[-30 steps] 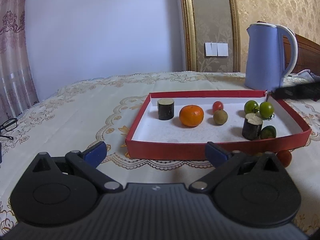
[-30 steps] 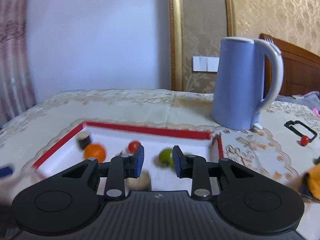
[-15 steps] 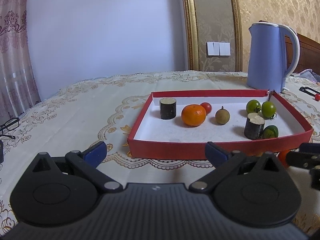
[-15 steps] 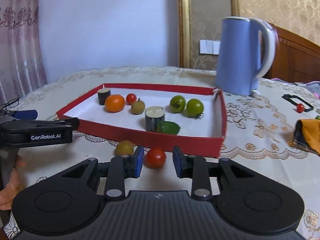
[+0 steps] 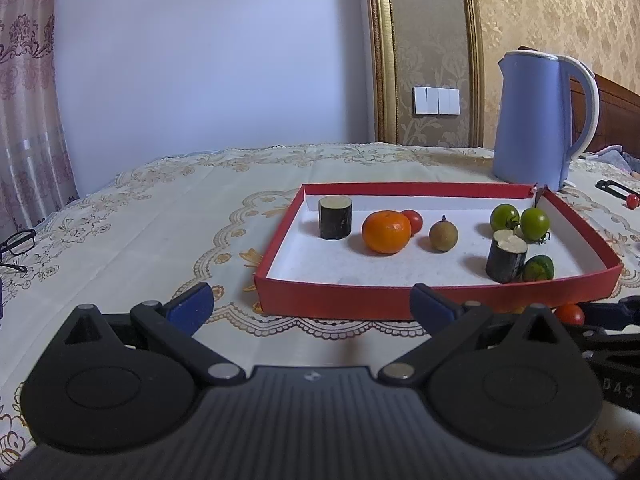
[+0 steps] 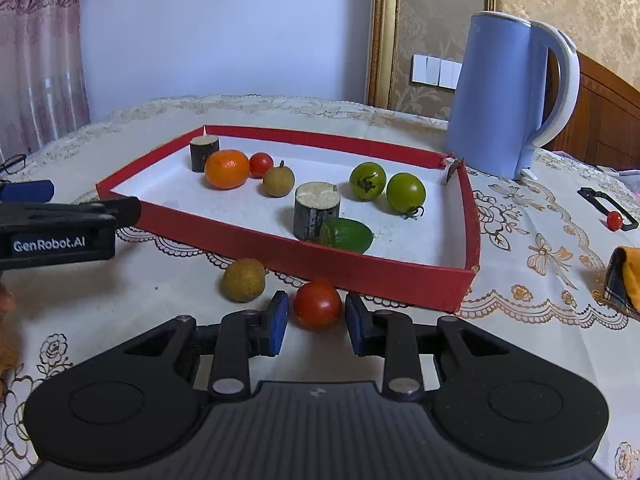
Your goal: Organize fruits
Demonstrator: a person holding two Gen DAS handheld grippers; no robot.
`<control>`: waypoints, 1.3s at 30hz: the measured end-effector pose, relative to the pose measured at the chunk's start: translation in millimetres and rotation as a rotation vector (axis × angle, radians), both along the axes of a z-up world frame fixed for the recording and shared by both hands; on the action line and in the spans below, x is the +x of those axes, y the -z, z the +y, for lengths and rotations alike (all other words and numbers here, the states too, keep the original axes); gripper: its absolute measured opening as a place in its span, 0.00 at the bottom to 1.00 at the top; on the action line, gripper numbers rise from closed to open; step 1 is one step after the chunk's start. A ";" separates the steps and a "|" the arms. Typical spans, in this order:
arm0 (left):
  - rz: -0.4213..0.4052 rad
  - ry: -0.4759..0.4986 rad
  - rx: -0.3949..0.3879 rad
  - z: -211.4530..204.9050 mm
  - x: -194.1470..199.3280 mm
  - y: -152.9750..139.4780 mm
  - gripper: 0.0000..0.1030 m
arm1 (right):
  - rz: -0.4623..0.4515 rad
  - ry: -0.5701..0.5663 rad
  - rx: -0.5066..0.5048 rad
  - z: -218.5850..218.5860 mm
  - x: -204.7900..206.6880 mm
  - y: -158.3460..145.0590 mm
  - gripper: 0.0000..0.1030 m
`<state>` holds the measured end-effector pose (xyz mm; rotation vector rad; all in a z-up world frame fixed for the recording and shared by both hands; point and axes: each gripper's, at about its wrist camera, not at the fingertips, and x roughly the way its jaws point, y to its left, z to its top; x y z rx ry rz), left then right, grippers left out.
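A red tray [image 6: 304,258] [image 5: 332,300] with a white floor holds an orange [image 6: 226,169], a small red tomato [image 6: 261,164], a brown round fruit [image 6: 279,181], two green tomatoes [image 6: 367,180], two dark cylinders [image 6: 317,210] and a green piece [image 6: 347,234]. In front of the tray, on the cloth, lie a red tomato [image 6: 318,305] [image 5: 570,314] and another brown fruit [image 6: 244,280]. My right gripper [image 6: 317,322] is low over the cloth, jaws narrowly apart, with the red tomato between its tips and the pads just clear of it. My left gripper [image 5: 312,306] stands wide open and holds nothing, left of the tray's front.
A blue kettle [image 6: 508,100] stands behind the tray's far right corner. Right of the tray are a black frame with a small red ball [image 6: 614,220] and an orange cloth [image 6: 626,280]. Glasses [image 5: 16,240] lie at the far left. A hand shows at the left edge.
My right gripper has come down from over the tray to the cloth in front of it, and the red tomato now sits between its tips. The left gripper has stayed put.
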<state>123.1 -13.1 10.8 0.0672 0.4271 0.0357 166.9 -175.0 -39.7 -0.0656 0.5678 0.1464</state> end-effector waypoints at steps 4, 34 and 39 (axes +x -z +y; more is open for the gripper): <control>0.005 0.004 0.001 -0.3 0.9 -0.2 1.00 | 0.000 0.001 0.003 0.1 1.6 -0.3 0.29; 0.113 0.230 0.005 -81.0 -7.6 0.4 0.90 | -0.151 0.194 0.213 -85.1 -61.5 -15.8 0.78; 0.150 0.190 0.012 -88.0 0.2 5.9 0.81 | -0.232 0.394 -0.003 -66.5 -63.7 -24.5 1.00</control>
